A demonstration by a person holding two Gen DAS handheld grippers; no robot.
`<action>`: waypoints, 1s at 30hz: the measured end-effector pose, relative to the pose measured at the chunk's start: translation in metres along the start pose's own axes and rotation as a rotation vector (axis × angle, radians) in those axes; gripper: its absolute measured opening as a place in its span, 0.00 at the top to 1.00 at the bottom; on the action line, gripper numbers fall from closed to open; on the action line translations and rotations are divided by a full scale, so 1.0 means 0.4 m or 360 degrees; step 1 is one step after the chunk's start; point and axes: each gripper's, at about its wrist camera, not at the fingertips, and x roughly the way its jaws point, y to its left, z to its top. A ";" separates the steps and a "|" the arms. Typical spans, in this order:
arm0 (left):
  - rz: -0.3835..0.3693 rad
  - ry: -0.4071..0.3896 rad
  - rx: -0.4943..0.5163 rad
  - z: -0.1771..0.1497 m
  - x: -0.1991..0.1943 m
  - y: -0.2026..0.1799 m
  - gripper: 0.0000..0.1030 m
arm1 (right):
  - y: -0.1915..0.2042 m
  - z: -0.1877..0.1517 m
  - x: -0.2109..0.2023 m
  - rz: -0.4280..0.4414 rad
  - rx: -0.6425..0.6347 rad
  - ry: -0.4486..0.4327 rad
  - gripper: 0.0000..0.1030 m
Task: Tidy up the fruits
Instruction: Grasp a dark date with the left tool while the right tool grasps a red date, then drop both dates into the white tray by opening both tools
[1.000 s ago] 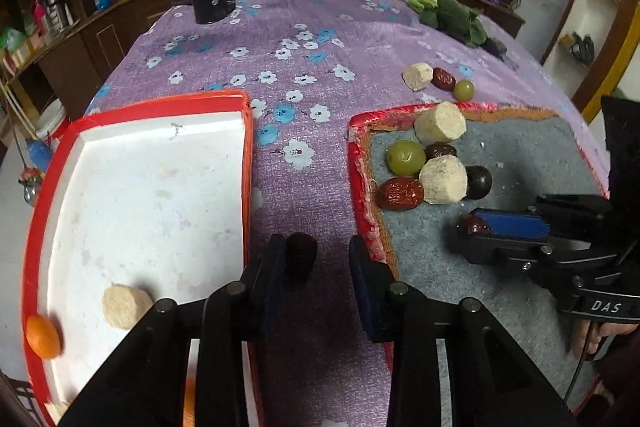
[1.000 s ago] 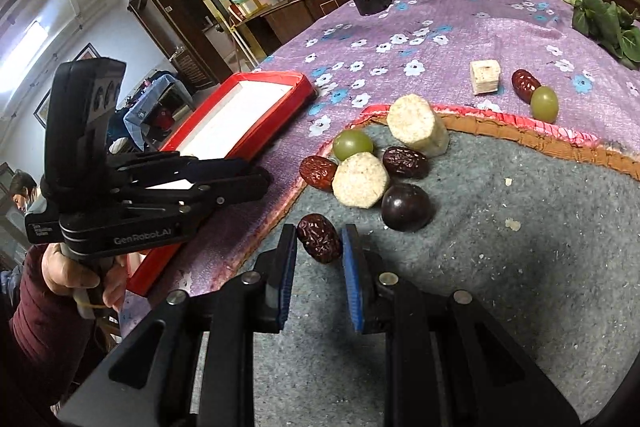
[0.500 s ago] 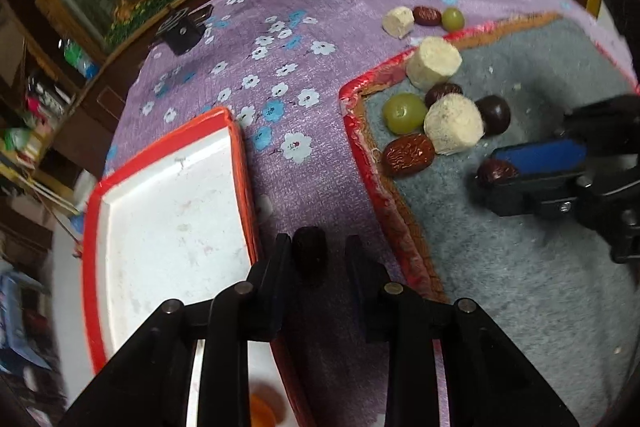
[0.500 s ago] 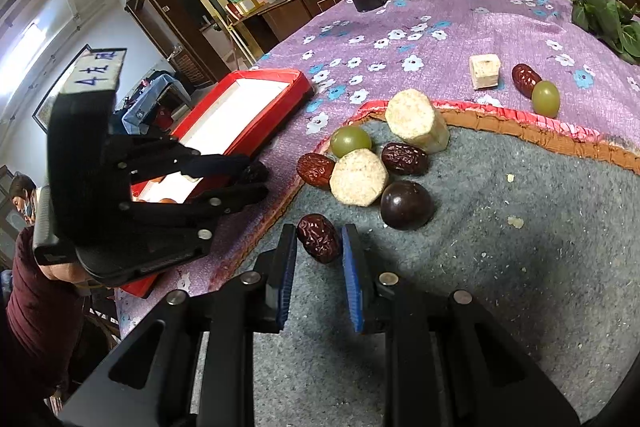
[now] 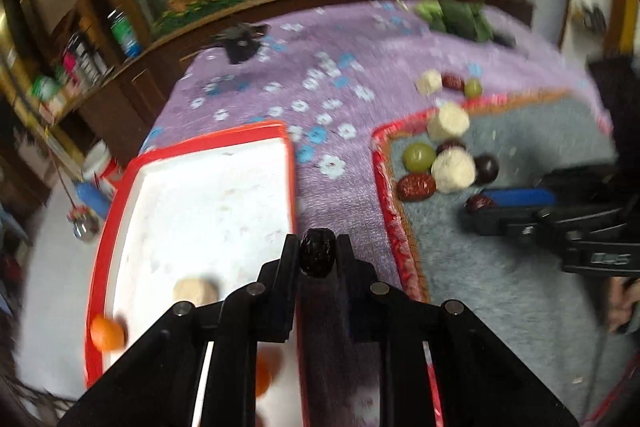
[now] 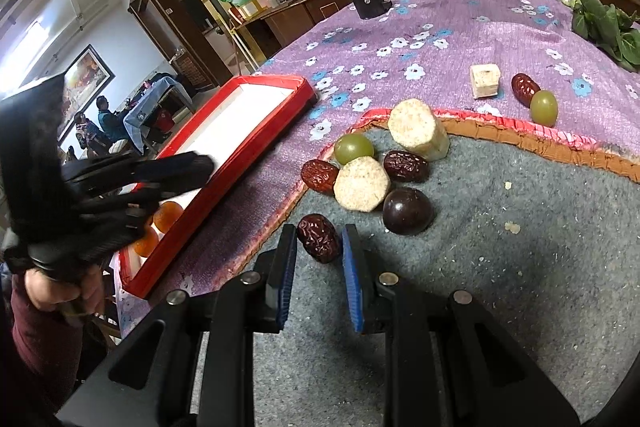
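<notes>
My left gripper [image 5: 318, 254] is shut on a dark wrinkled date [image 5: 318, 259], held over the purple cloth beside the right rim of the red-edged white tray [image 5: 280, 127]. The tray holds a pale chunk [image 5: 196, 291] and oranges [image 5: 106, 333]. My right gripper [image 6: 318, 241] is low on the grey mat [image 6: 520, 267], its blue pads closed against a red date [image 6: 318, 237]. Just beyond it lie a dark round fruit [image 6: 407, 211], two pale chunks [image 6: 362, 183], a green grape [image 6: 354, 148] and more dates [image 6: 405, 165]. The left wrist view is blurred.
On the cloth past the mat sit a pale cube [image 6: 485, 80], a red date [image 6: 525, 89] and a grape [image 6: 544, 108]. Leafy greens [image 6: 608, 27] and a black clamp [image 6: 372, 1] lie at the far side. A hand [image 6: 60, 291] holds the left gripper [image 6: 196, 167] by the tray [image 6: 272, 79].
The left gripper, still holding the dark date, has swung back toward the tray's right rim. The right gripper stays in place on its red date.
</notes>
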 end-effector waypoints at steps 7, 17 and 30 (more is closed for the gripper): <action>0.0025 -0.0122 -0.0347 -0.080 -0.128 0.102 0.84 | 0.006 -0.009 -0.009 -0.0046 -0.0012 -0.0025 0.75; 0.0004 -0.0247 -0.0695 -0.198 -0.195 0.258 0.84 | 0.045 -0.023 -0.024 -0.0181 0.0004 0.0036 0.75; -0.0278 -0.0231 -0.0922 -0.236 -0.124 0.376 0.84 | 0.396 0.117 0.113 -0.0010 -0.0320 0.0100 0.76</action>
